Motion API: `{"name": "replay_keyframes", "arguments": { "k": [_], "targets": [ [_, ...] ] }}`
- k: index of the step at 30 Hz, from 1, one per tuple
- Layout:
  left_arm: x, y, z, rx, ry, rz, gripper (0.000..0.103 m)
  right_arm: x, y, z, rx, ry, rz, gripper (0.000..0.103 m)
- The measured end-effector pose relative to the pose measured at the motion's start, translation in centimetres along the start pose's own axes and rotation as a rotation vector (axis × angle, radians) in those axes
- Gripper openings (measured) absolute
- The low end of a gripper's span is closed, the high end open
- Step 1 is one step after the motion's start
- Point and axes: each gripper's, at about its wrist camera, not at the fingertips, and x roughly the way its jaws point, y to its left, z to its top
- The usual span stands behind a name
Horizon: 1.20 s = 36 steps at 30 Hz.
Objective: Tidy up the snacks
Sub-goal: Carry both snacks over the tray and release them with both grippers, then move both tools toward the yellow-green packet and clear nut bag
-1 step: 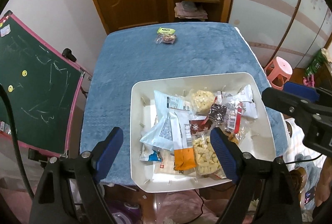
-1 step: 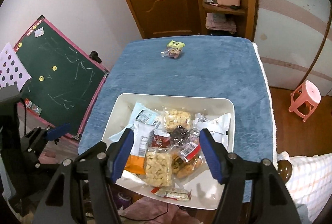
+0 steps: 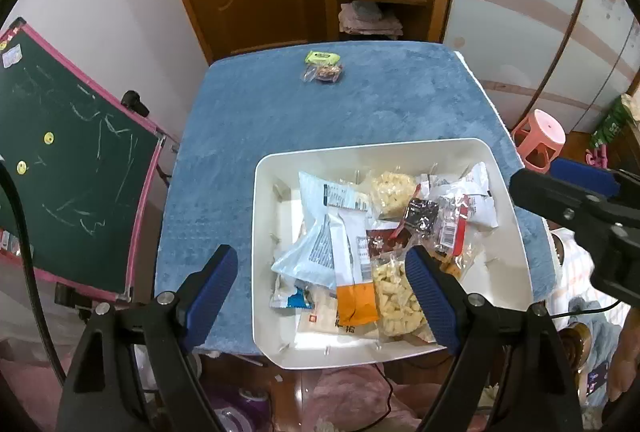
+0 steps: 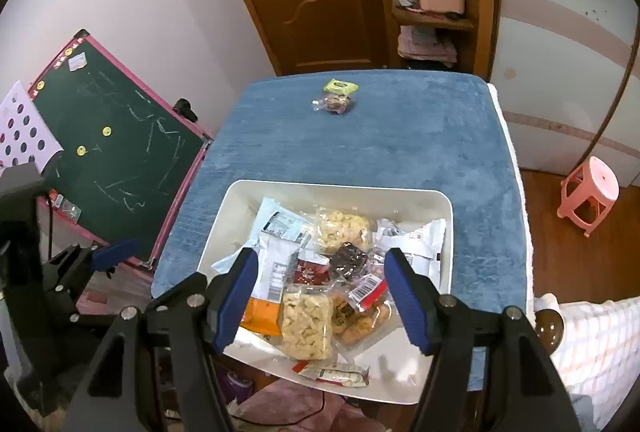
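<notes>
Now the snacks [image 4: 320,272] sit piled in the white bin [image 4: 420,196], low in the frame; two small packs [image 4: 336,96] lie far up top. Both claws, left gripper [image 3: 320,288] and right gripper [image 4: 316,296], hang wide open, holding nothing. Better go down slowly and pinch one packet only.

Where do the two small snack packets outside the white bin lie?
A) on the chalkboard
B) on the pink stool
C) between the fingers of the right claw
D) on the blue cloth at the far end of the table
D: the two snack packets lie together on the blue cloth, far beyond the white bin.
</notes>
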Motion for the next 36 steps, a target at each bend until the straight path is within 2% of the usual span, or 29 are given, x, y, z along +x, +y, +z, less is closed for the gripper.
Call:
{"name": "replay_keyframes", "arguments": {
  "k": [6, 15, 18, 24, 28, 33, 36],
  "targets": [
    [-0.2, 0.1, -0.3, -0.014, 0.016, 0.002, 0.085, -1.7, 1.0, 0.0, -0.045, -0.050, 0.008, 0.066],
    [-2.5, 0.4, 1.5, 0.005, -0.038, 0.017, 0.085, -9.8, 5.6, 2.4, -0.238, -0.336, -0.001, 0.066],
    [-3.9, 1.0, 3.4, 0.002, -0.071, 0.016, 0.085, -12.0, 7.1, 4.3, -0.296, -0.396, 0.007, 0.071],
    [-6.9, 3.0, 8.8, 0.006, -0.170, 0.053, 0.085, -12.7, 8.0, 9.2, -0.331, -0.436, -0.026, 0.074],
    [-7.6, 4.8, 13.1, 0.006, -0.200, 0.074, 0.085, -10.9, 7.4, 13.9, -0.314, -0.403, -0.068, 0.074],
    [-6.9, 8.0, 21.1, 0.009, -0.222, 0.097, 0.085, -7.7, 5.9, 20.6, -0.285, -0.371, -0.115, 0.074],
    [-5.1, 9.6, 26.6, 0.022, -0.232, 0.105, 0.085, -5.1, 5.3, 24.6, -0.269, -0.362, -0.156, 0.074]
  ]
}}
